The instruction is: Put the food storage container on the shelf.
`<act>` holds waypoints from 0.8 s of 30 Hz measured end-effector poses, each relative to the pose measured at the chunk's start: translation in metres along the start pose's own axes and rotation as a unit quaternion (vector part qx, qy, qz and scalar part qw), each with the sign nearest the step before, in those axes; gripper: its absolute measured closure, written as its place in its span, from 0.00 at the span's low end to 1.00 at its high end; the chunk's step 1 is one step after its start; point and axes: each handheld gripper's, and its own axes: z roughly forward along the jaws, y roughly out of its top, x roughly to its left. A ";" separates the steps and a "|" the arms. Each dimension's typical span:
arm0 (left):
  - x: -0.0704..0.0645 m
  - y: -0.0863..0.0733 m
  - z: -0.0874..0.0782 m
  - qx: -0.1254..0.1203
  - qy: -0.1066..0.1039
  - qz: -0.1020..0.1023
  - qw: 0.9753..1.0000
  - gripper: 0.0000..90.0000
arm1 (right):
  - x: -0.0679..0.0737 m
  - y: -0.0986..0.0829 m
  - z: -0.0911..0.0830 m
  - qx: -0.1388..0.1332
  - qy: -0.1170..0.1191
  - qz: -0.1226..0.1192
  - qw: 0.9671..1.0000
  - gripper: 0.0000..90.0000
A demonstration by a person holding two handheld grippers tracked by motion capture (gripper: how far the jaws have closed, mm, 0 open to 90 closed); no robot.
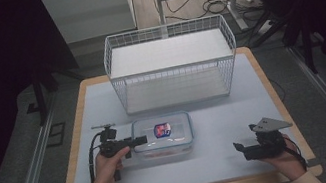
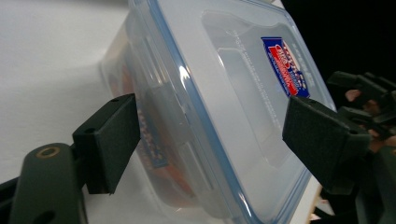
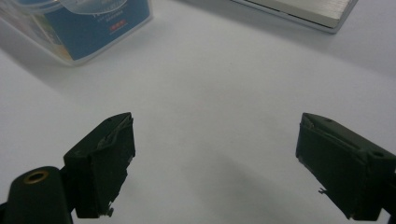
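Container lying flat, long axis left-right, left gripper jaws apart astride its end, right gripper jaws apart.

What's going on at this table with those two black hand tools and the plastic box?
A person works at a table with a claw in each hand. The left claw has its jaws open around the left end of a clear plastic food container with a blue-rimmed lid, one jaw over the lid and one by the side, apparently not yet clamped. The right claw is open over bare tabletop, apart from the container. A white wire basket stands behind.
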 end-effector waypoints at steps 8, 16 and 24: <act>-0.002 0.000 -0.004 -0.012 0.006 0.004 1.000 0.27 | 0.001 0.005 0.002 -0.003 0.005 0.007 1.000 0.14; -0.003 -0.001 -0.004 -0.016 0.010 0.000 1.000 0.29 | 0.011 0.033 0.008 -0.025 0.062 0.043 0.997 0.16; -0.003 -0.001 -0.004 -0.017 0.010 0.000 1.000 0.30 | 0.015 0.062 0.034 -0.012 0.117 0.103 0.988 0.19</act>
